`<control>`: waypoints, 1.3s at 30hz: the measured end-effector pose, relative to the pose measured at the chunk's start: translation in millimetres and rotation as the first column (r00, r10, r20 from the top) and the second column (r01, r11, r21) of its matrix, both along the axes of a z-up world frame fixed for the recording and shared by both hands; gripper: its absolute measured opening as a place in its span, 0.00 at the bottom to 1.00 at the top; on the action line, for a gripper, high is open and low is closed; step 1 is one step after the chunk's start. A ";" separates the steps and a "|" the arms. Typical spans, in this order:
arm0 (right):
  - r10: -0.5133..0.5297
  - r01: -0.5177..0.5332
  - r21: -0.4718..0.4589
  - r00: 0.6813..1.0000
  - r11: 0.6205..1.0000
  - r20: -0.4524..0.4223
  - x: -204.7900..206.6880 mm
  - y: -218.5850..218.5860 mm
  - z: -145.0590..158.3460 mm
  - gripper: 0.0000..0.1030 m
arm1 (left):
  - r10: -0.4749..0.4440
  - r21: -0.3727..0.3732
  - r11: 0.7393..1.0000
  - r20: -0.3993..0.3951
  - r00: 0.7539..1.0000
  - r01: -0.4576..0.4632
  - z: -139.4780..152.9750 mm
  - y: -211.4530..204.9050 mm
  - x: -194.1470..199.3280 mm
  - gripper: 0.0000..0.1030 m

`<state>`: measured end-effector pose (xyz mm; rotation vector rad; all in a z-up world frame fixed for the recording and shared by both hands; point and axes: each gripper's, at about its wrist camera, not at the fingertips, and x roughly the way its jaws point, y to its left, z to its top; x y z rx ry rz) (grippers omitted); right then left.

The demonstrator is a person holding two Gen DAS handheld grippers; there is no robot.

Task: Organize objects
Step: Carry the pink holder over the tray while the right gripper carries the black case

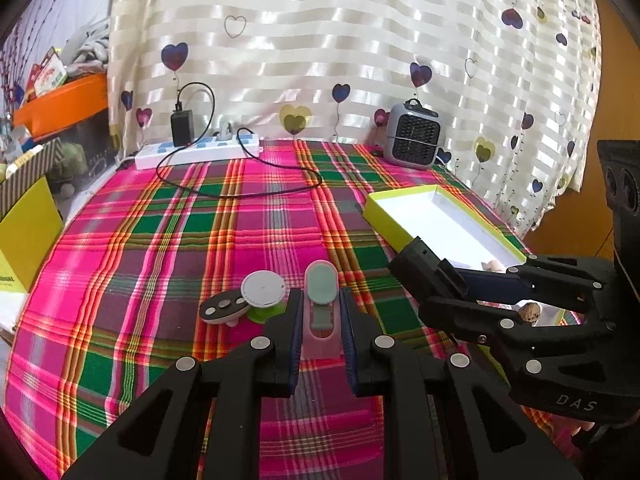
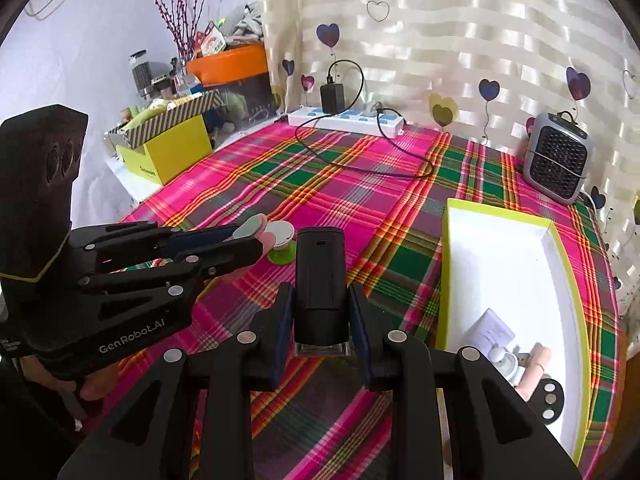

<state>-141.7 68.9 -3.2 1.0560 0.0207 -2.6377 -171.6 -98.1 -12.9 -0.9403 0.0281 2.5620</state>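
Between the blue-padded fingers (image 1: 297, 320) of the left gripper (image 1: 320, 322) a pink case with a grey-green clip (image 1: 320, 312) is pinched along its two long sides, the jaws closed to its width; whether it is lifted clear of the plaid cloth cannot be told. The case is judged light, stiff and smooth plastic, so a hold at mid-length on the flat sides, as here, is thought best, since the rounded far end would likely slip. Just to its left a white round disc on a green base (image 1: 264, 290) and an oval key fob (image 1: 222, 309) lie touching one another on the counter (image 1: 160, 240). The fingers (image 2: 362, 332) of the right gripper (image 2: 320, 320) are closed on a black cylindrical device (image 2: 319, 280), held at its lower half with a clear base showing beneath; it is judged rigid, somewhat heavier and slick, so a firm grip low on the body is judged wise. The yellow-rimmed white box (image 2: 448, 264) stands to the right, near the counter's edge, with a few small things already lying in its near end. The left gripper is held low and nearly level, pointing away over the cloth; the right gripper is held level beside it, left of the box, and is judged to need a swing rightward over the rim.
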 end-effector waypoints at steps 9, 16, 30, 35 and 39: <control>-0.017 0.016 -0.030 1.000 0.999 -0.026 9.8 15.6 4.4 0.27 | -0.010 -0.007 1.000 -0.005 1.000 0.010 4.8 18.1 4.2 0.16; -0.039 0.037 -0.049 0.998 0.998 -0.039 14.7 26.4 6.2 0.27 | -0.024 -0.013 1.000 -0.001 1.000 0.024 5.0 30.7 5.4 0.16; -0.108 0.105 -0.076 0.993 0.992 -0.046 19.6 58.8 6.8 0.27 | -0.094 0.009 0.996 -0.001 0.996 0.094 6.7 66.9 -1.5 0.16; -0.193 0.190 -0.068 0.981 0.979 -0.036 22.6 89.3 4.7 0.27 | -0.162 0.020 0.987 0.002 0.987 0.162 5.4 93.4 -7.7 0.16; -0.281 0.281 -0.050 0.960 0.958 0.001 23.9 117.2 -4.3 0.27 | -0.221 0.013 0.975 0.013 0.975 0.221 1.1 119.1 -8.8 0.16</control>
